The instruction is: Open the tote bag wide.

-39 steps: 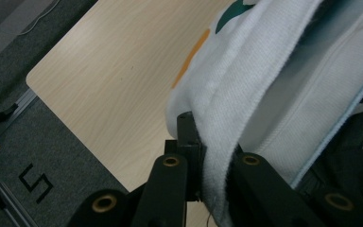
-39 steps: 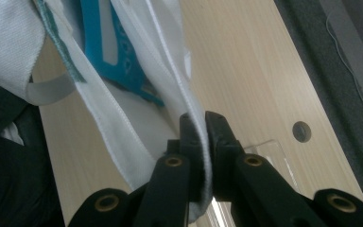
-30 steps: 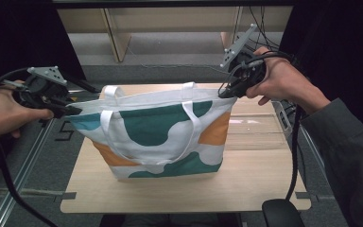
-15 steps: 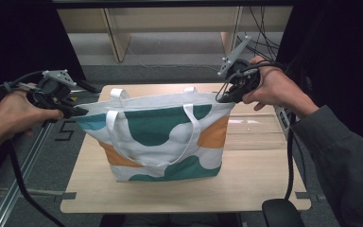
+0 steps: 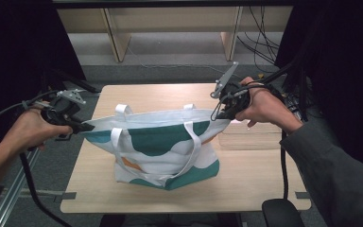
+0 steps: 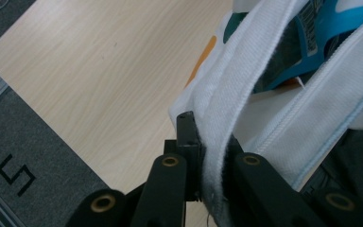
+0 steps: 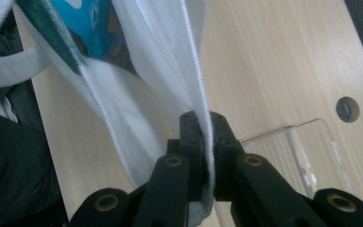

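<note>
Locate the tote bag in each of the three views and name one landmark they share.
High view: tote bag at centre, stretched between left gripper and right gripper.
Left gripper view: its white rim, centre to upper right, pinched in the jaws.
Right gripper view: its white rim, upper left to centre, pinched in the jaws.
Shared landmark: wooden table.

Bag: white tote bag (image 5: pixel 163 146) with teal and orange patches, above the table (image 5: pixel 260 184) centre
Left gripper (image 5: pixel 86 126): clamps bag's left rim end
Right gripper (image 5: pixel 221 115): clamps right rim end
</note>
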The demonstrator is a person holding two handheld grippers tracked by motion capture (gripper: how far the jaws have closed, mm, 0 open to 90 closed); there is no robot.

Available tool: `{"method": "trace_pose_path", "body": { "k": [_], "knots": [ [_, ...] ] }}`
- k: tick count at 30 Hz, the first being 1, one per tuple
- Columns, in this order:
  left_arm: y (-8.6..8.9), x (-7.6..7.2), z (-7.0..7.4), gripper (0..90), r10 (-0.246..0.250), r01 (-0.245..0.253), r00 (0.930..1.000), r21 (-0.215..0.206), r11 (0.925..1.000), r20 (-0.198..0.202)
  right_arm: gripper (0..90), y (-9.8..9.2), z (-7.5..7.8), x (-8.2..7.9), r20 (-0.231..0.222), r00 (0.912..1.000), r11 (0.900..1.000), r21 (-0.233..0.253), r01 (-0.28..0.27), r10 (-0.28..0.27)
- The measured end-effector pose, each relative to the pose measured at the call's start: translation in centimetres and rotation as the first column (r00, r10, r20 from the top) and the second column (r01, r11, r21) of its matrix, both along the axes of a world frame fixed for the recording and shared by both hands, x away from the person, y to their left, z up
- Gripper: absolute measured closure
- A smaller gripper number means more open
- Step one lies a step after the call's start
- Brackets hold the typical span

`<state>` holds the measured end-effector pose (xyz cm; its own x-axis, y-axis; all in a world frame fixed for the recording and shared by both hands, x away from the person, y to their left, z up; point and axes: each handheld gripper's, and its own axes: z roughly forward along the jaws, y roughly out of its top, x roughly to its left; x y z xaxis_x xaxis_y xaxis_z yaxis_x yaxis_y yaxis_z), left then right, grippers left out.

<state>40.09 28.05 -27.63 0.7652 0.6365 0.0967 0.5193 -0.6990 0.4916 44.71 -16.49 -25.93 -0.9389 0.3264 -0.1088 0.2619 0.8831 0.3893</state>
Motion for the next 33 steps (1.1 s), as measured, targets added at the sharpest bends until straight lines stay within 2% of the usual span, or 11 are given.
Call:
{"method": "trace_pose_path", "body": {
  "k": [4,10,11,15,17,21,22,23,26,30,33],
  "knots": [
    [0.2,-0.3,-0.8,85.7,-0.008,0.008,0.9998,-0.018,0.9998,-0.015,86.8,0.0,-0.8,-0.4,-0.004,1.0,1.0,0.005,0.0,0.0],
    [-0.6,-0.4,-3.3,85.7,-0.026,0.027,0.9993,0.025,0.9993,-0.026,86.8,0.1,-2.3,-1.1,-0.009,0.9996,1.0,-0.006,0.026,-0.026],
    [-0.7,-0.4,-3.9,85.7,-0.027,0.028,0.999,0.028,0.9992,-0.035,86.7,0.1,-2.8,-0.7,0.012,0.9995,1.0,-0.011,-0.029,0.029],
    [-1.0,-0.1,-4.9,85.5,-0.034,0.036,0.9988,0.032,0.9989,-0.036,86.6,0.4,-4.1,-0.8,-0.014,0.9999,1.0,-0.031,0.003,-0.003],
    [-1.4,0.1,-6.1,85.5,-0.02,0.023,0.9969,0.031,0.9993,-0.075,86.6,0.5,-4.8,-0.7,-0.012,0.9999,0.999,-0.037,-0.01,0.009],
    [-1.6,0.3,-7.6,85.1,-0.011,0.012,0.9952,0.01,0.9999,-0.097,86.5,0.4,-6.0,-0.7,-0.036,0.9992,1.0,-0.022,0.017,-0.017],
    [-1.6,0.3,-7.9,84.9,-0.014,0.014,0.9953,0.007,0.9999,-0.096,86.5,0.3,-6.4,-0.2,-0.005,0.9988,0.999,-0.018,-0.049,0.049],
    [-1.7,0.3,-8.5,84.9,-0.016,0.015,0.9946,-0.005,0.9999,-0.102,86.5,0.3,-6.9,-0.6,-0.04,0.9991,1.0,-0.021,0.014,-0.014],
    [-2.0,0.3,-10.2,85.2,-0.021,0.02,0.9929,-0.007,0.9998,-0.117,86.5,0.2,-8.7,-0.5,-0.032,0.9992,0.999,-0.021,-0.025,0.024],
    [-2.0,0.3,-11.7,85.5,-0.023,0.018,0.9916,-0.039,0.9991,-0.128,86.6,0.0,-10.2,-0.7,-0.064,0.9979,1.0,-0.019,0.006,-0.007],
    [-1.4,0.3,-13.5,85.5,-0.017,0.005,0.99,-0.086,0.9963,-0.14,86.5,-0.4,-11.8,-0.9,-0.061,0.9973,0.998,0.043,0.043,-0.04]
  ]
}}
